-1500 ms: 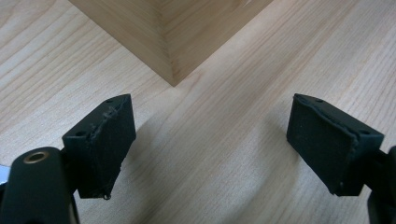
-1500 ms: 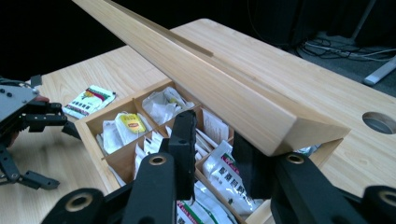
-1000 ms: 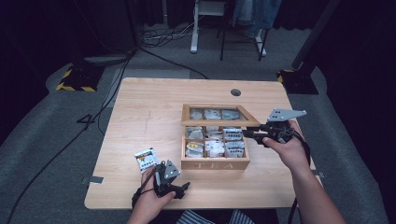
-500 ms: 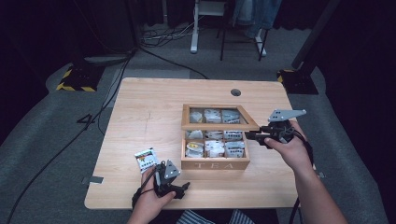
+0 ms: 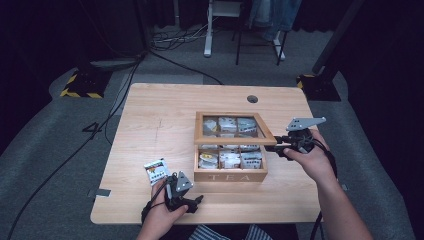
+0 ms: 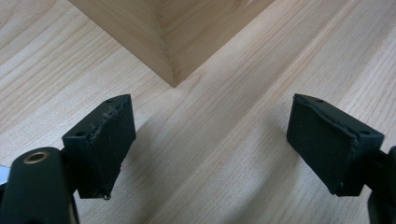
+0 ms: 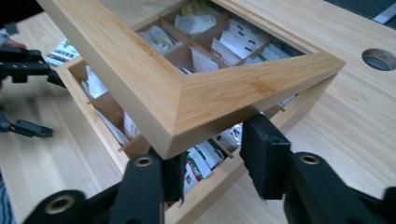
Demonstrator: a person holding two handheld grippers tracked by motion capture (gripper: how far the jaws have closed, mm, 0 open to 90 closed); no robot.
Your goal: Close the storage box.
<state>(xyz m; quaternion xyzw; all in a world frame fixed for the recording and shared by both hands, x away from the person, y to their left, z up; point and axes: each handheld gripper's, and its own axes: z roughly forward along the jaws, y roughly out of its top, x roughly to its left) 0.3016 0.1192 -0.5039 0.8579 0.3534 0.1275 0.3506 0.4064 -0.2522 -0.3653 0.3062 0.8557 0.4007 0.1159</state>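
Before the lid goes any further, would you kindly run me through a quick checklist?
1. Right gripper set at the lid corner: ok.
2. Firm grip on the lid: cannot tell; jaws sit beneath the corner.
3. Lid raised off the tea box: ok, partly open.
4. Left gripper open and empty: ok.
5. Left gripper steadying the box: not ok, apart.
6. Loose tea packet away from the box: ok.
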